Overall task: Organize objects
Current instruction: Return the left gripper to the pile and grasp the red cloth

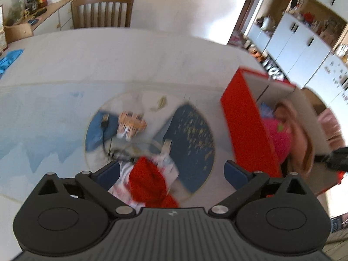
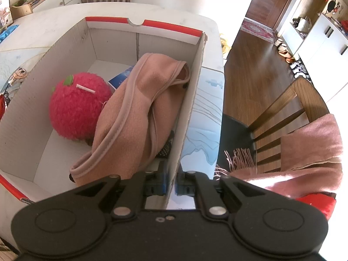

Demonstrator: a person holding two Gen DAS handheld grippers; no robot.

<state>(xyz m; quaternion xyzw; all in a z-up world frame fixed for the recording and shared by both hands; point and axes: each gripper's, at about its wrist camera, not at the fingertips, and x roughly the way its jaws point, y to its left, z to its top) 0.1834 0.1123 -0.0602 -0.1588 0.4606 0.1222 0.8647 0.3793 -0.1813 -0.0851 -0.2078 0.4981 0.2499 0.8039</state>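
Since the red box (image 2: 191, 100) sits near the surface (image 2: 208, 17) corner w/ its right wall pinched in the right claw (image 2: 170, 188), a hard tug could tip it & spill the pink plush (image 2: 76, 106) inside. Left claw (image 1: 171, 170) is spread over a red cloth (image 1: 148, 182), gripping nothing; blur may spoil its aim.

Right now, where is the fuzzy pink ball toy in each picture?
Left wrist view: the pink plush ball shows at the right, inside the red cardboard box, partly behind its wall and blurred.
Right wrist view: the ball lies left of centre on the box floor, touching the tan cloth.
Shared landmark: the box, whose wall the right gripper is clamped on.
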